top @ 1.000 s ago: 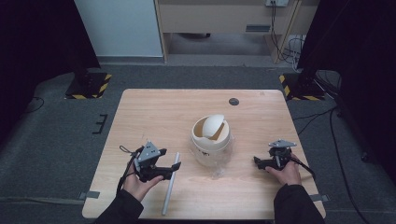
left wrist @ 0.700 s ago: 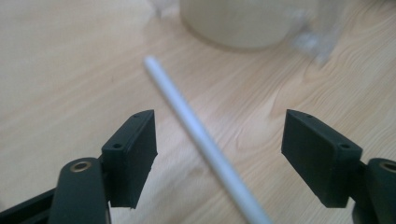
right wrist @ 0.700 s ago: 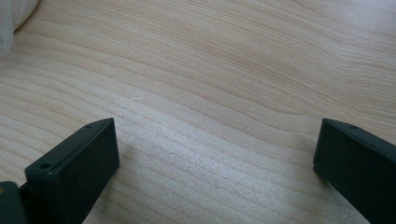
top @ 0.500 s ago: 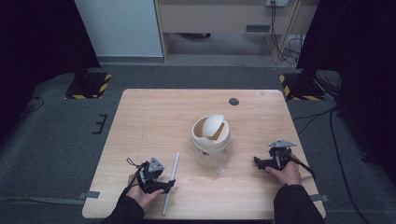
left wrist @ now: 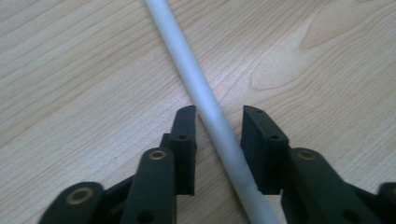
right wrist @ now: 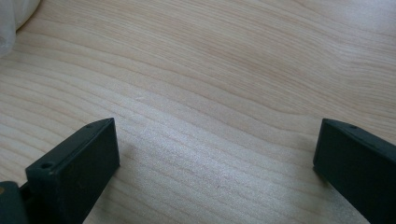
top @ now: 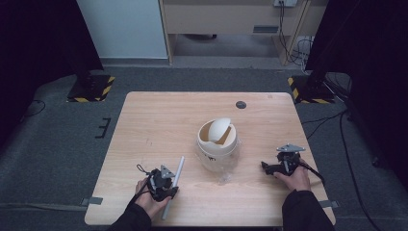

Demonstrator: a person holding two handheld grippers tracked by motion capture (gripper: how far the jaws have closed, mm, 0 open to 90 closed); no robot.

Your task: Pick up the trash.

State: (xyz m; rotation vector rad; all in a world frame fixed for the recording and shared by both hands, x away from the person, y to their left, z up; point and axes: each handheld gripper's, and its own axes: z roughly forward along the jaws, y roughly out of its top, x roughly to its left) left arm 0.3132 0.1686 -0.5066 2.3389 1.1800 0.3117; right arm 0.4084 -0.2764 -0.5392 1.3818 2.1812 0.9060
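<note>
A long white rod (top: 179,168) lies on the wooden table (top: 163,120), running from near the front edge up toward a small white bin (top: 217,144) with a tilted swing lid. My left gripper (top: 168,188) sits low over the rod. In the left gripper view the rod (left wrist: 205,100) passes between the jaws of my left gripper (left wrist: 218,122), which are open, with a small gap on each side. My right gripper (top: 266,167) rests at the table's right, pointing left toward the bin. Its jaws (right wrist: 215,149) stand wide open over bare wood.
A clear plastic liner (top: 225,174) hangs out at the bin's base. A dark round disc (top: 241,104) lies near the table's far edge. A pale edge of the liner (right wrist: 9,23) shows top left in the right gripper view.
My left gripper has moved toward the front edge and come down over the rod, so that its jaws now straddle it. The right gripper has stayed put.
</note>
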